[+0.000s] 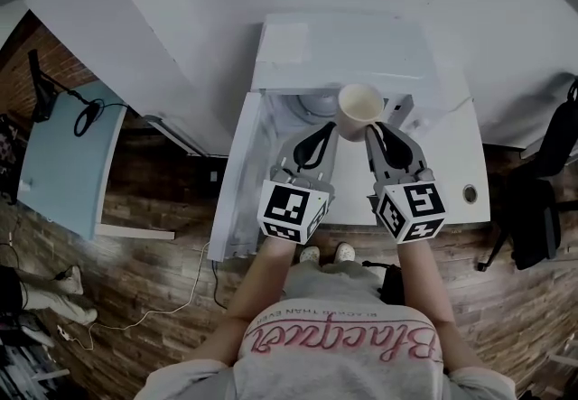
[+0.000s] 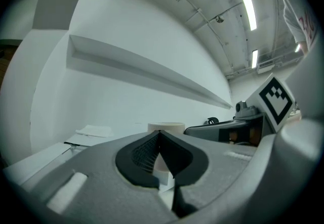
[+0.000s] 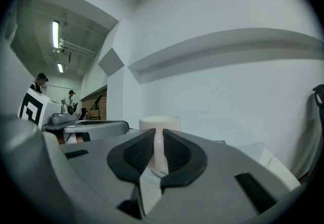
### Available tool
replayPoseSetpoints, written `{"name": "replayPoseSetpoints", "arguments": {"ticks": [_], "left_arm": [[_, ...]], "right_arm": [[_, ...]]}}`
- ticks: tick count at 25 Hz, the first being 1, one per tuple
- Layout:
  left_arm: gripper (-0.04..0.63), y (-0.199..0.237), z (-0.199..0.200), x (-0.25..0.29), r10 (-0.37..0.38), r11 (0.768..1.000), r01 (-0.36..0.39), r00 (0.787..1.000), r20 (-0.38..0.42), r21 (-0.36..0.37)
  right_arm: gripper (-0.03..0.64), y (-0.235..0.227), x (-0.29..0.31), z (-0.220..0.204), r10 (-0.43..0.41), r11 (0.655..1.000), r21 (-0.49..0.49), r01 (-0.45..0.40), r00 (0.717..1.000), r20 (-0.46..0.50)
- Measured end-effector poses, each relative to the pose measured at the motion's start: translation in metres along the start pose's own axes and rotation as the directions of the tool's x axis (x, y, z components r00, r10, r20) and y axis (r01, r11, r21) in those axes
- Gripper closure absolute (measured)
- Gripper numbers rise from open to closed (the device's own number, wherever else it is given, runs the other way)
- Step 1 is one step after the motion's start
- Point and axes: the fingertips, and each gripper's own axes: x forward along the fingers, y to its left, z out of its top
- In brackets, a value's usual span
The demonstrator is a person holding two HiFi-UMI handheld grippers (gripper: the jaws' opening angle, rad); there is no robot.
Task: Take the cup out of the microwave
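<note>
The right tongs [image 1: 377, 132] are clenching the handle [image 3: 158, 153] of the upright cup [image 1: 359, 107] at the front edge of the microwave [image 1: 307, 55] — the left tongs [image 1: 325, 132], closed and empty, are hovering just beside it.

Pink cursive lettering [image 1: 339, 341] is running upside down across the person's grey shirt [image 1: 271, 376] at the near edge. It seems to start "Bla", and the rest is staying unreadable. Black-and-white square markers are showing on the cubes of the left gripper [image 1: 328, 130] and the right gripper [image 1: 374, 130].
</note>
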Motion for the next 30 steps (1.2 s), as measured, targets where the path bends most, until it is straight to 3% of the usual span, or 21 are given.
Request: {"name": "replayPoseSetpoints", "arguments": {"ticks": [14, 30], "left_arm": [[0.594, -0.005, 0.036, 0.009, 0.027, 0.999, -0.030, 0.998, 0.058, 0.036], [0.594, 0.000, 0.059, 0.017, 0.023, 1.000, -0.024, 0.994, 0.109, 0.012]], "right_arm": [[0.563, -0.002, -0.010, 0.042, 0.026, 0.999, -0.042, -0.022, 0.997, 0.077], [0.563, -0.006, -0.013, 0.074, 0.017, 0.997, -0.083, -0.005, 0.990, 0.143]]}}
